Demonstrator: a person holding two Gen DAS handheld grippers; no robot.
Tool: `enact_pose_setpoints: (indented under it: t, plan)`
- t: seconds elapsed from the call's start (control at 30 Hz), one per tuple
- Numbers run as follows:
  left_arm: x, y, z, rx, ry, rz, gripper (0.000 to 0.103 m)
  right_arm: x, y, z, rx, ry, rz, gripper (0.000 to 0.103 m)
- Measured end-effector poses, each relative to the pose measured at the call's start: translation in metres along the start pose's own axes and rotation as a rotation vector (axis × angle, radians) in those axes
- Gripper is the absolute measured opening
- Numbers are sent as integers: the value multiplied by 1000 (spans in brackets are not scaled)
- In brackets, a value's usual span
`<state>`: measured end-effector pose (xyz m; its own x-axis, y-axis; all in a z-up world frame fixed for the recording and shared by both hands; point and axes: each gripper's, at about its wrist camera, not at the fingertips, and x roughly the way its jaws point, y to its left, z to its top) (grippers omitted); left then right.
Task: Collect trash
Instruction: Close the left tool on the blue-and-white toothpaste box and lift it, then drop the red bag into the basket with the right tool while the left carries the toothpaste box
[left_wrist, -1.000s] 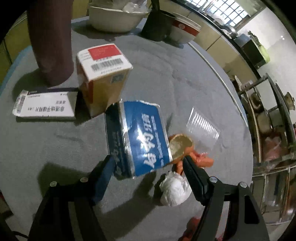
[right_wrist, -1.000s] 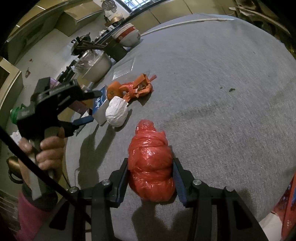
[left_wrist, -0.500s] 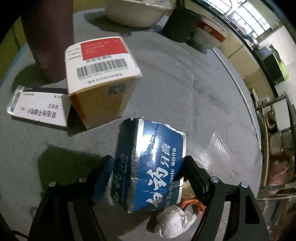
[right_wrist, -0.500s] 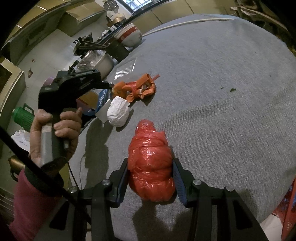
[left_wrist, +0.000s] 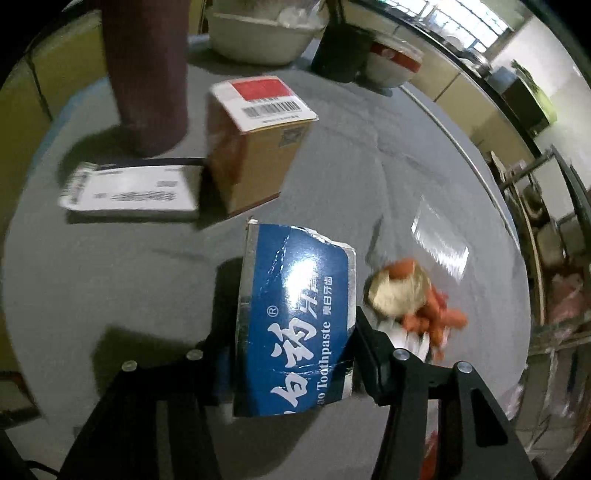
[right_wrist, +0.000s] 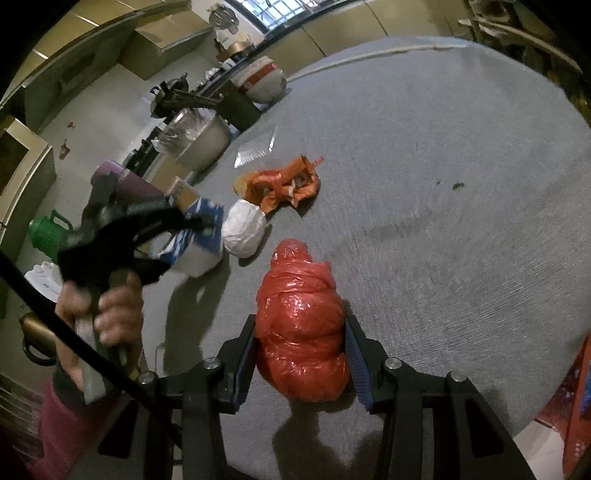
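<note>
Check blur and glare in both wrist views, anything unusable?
Left wrist view: motion blur smears the flat white box and orange wrapper; the toothpaste box stays readable; glare on clear plastic. Right wrist view: red bag sharp, left tongs blurred.

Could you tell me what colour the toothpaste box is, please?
The toothpaste box is blue with white lettering, clearest in the left wrist view.
</note>
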<state>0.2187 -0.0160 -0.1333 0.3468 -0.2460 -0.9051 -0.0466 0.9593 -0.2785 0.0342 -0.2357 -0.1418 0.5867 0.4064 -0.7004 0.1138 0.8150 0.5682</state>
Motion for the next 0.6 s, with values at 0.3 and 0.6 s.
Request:
enact_pose_setpoints:
  t: [0.3,0.6]
  plan:
    - [-64,-10,-65,194,-117,-2,57,-31,-4,-11,2,-68,24,48]
    - [-90,-60,-127,393,-200,34,57,-72,-17,-28,-22,-136,22,48]
